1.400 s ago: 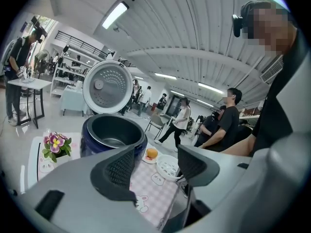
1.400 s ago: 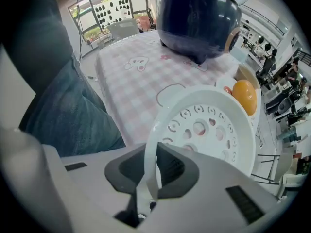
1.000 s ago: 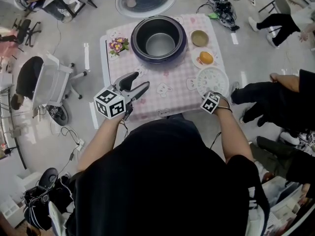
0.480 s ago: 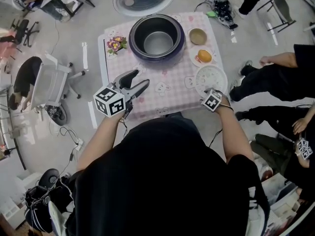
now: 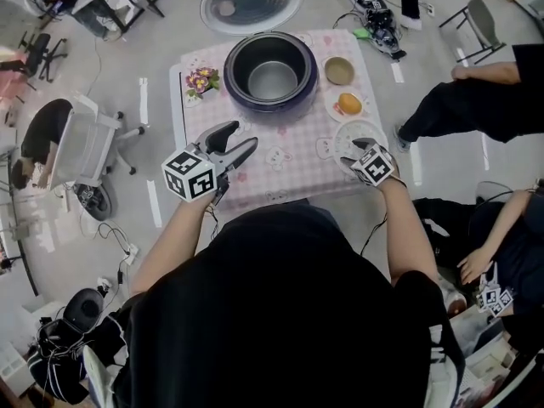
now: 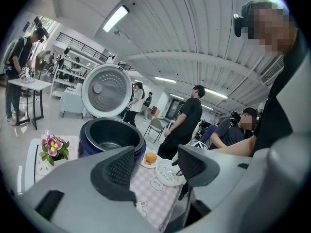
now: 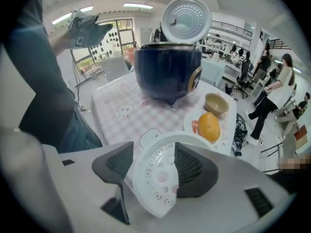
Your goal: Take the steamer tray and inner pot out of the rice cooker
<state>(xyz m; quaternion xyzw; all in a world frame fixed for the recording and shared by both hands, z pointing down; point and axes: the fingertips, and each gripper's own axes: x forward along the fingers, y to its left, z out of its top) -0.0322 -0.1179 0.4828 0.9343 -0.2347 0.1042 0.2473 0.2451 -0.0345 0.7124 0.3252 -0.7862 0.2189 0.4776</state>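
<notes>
Tray [image 5: 350, 133] lies on the bench [image 5: 289, 170] at right centre under the right gripper [image 7: 154, 164], whose jaws have just opened wide to let it go, while the left gripper [image 5: 240, 138] hangs open and empty, ready for the pot [image 5: 273, 79] inside the cooker [image 5: 299, 100].

Head cam looks steeply down; gripper cams low; all share rice cooker [image 5: 234, 92].
</notes>
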